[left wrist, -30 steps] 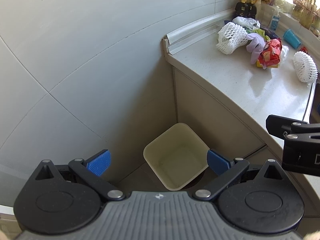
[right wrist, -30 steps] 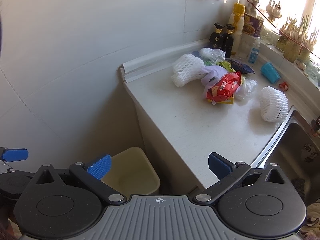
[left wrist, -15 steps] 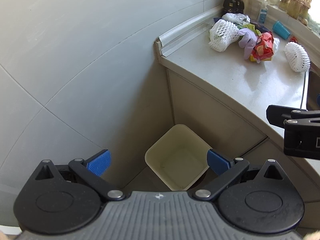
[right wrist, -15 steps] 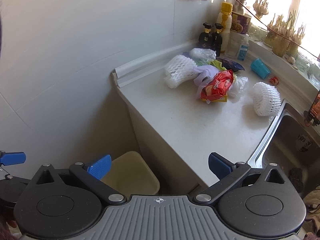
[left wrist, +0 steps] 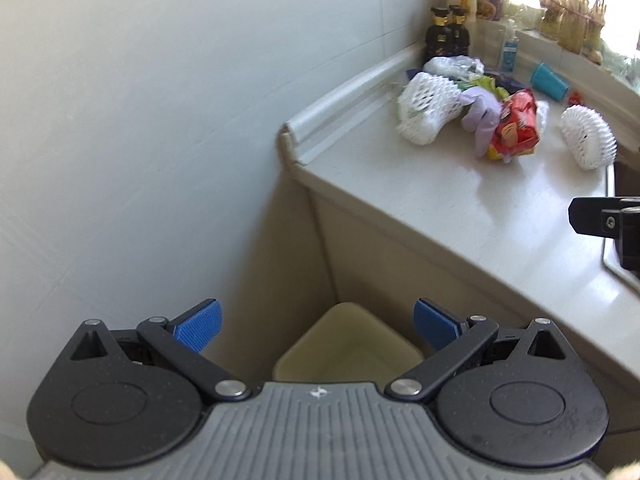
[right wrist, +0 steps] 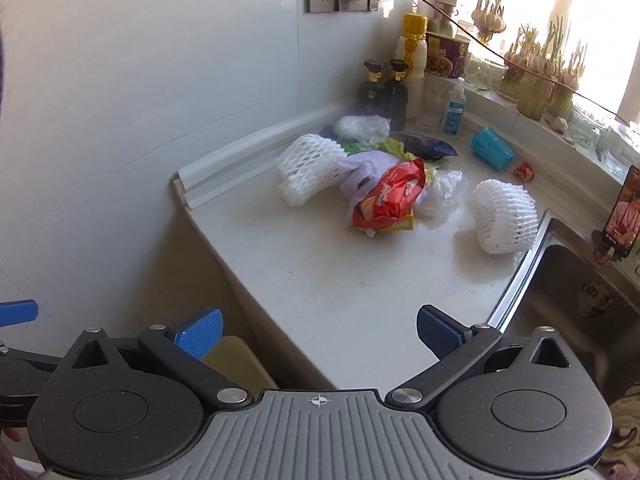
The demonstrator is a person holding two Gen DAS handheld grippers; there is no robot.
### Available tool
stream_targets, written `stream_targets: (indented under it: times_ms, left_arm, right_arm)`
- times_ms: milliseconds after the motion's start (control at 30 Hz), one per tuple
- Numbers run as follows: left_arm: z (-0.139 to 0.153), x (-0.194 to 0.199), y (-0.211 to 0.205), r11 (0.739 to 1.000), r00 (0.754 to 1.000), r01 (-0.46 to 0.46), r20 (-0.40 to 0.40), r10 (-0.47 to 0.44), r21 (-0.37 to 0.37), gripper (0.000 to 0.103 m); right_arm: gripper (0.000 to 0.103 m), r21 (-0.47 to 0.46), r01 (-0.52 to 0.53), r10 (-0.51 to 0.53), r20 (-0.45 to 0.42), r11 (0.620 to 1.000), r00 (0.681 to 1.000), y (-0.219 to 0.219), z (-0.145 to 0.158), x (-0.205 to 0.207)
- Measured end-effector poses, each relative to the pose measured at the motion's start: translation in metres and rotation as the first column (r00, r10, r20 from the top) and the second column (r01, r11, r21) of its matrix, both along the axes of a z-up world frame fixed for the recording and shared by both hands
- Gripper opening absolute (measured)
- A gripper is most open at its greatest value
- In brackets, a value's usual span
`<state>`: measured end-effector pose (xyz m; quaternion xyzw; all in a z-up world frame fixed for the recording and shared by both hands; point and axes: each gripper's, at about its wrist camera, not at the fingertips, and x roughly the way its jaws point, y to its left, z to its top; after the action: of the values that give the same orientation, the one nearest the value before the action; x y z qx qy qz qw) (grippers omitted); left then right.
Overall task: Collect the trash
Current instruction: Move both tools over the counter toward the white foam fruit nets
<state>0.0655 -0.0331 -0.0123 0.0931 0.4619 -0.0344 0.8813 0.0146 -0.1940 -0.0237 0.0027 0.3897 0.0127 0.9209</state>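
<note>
Nearest, left hand-held gripper [left wrist: 316, 326]: blue pads spread wide, nothing between them, held above the floor beside the table end.
Right hand-held gripper [right wrist: 318, 330]: pads likewise spread wide and empty, over the near edge of the table [right wrist: 340, 280].
Bin [left wrist: 348, 350]: cream, square, open-topped, on the floor in the corner between the wall and the table's end panel; directly below the left hand-held gripper, partly hidden by it; what shows of its inside holds nothing.
Trash, middle of the table, in one loose pile:
- white foam net sleeve [right wrist: 310, 168], on the pile's left side;
- pale purple glove or bag [right wrist: 360, 166], touching the sleeve;
- red snack wrapper [right wrist: 390, 196], lying on a yellow packet [right wrist: 394, 226];
- clear crumpled plastic [right wrist: 442, 192], just right of the wrapper;
- green scraps and a dark blue packet [right wrist: 426, 146] behind.
Second foam net sleeve [right wrist: 504, 216]: apart from the pile, near the sink [right wrist: 572, 292] rim.
Blue cup [right wrist: 492, 152]: on its side, farther back; small red wrapper [right wrist: 524, 171] near it.
Farthest, against the wall: two dark bottles [right wrist: 384, 94], yellow-capped bottle [right wrist: 412, 56], sanitiser bottle [right wrist: 454, 108].
</note>
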Motion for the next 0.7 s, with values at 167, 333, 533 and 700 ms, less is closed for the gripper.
stream_targets:
  times_ms: [167,333,533,700]
  left_arm:
    - [-0.005,0.039,-0.023,0.989,1.000,0.014,0.001,-0.014,-0.148,0.101]
    - [-0.012,0.074,-0.054,0.983,0.999,0.040,0.039,-0.034,-0.177,0.100]
    - [-0.023,0.119,-0.085,0.974,0.985,0.118,0.149,-0.090,-0.195,0.092]
    - [-0.031,0.155,-0.102,0.978,0.979,0.138,0.171,-0.111,-0.158,0.086]
  right_arm:
    - [0.103,0.023,-0.055,0.054,0.023,0.998,0.998,-0.046,0.002,0.028]
    - [0.103,0.020,-0.078,0.077,0.039,0.997,0.996,-0.091,-0.008,0.056]
    - [0.103,0.016,-0.047,0.046,0.057,0.999,0.997,-0.152,-0.022,0.087]
    - [0.103,-0.039,-0.070,0.072,0.057,0.997,0.996,-0.197,-0.029,0.116]
